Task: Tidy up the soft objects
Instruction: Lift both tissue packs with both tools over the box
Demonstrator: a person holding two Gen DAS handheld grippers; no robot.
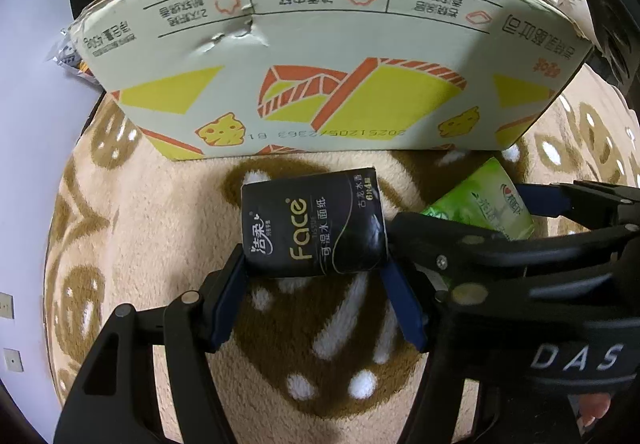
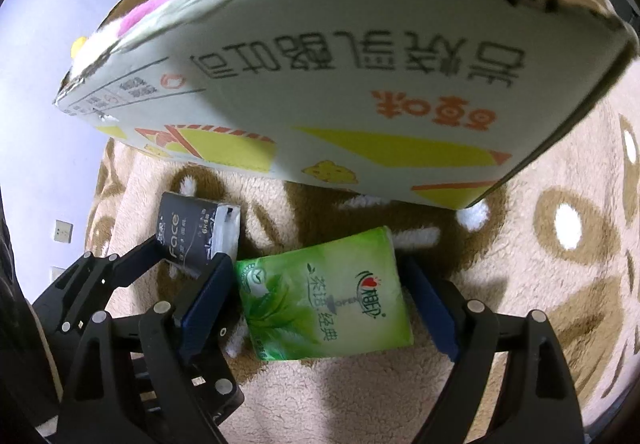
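the left gripper (image 1: 316, 272) grips the black pack (image 1: 314, 222) on the rug (image 1: 160, 244) before the box (image 1: 320, 64). the right gripper (image 2: 320, 300) straddles the green pack (image 2: 324, 292), jaws wide, not pressing it.

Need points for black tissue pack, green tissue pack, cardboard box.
black tissue pack (image 1: 314, 228), left wrist view, middle of its printed face.
green tissue pack (image 2: 324, 296), right wrist view, centre of the front wrapper.
cardboard box (image 1: 320, 56), left wrist view, printed side wall.
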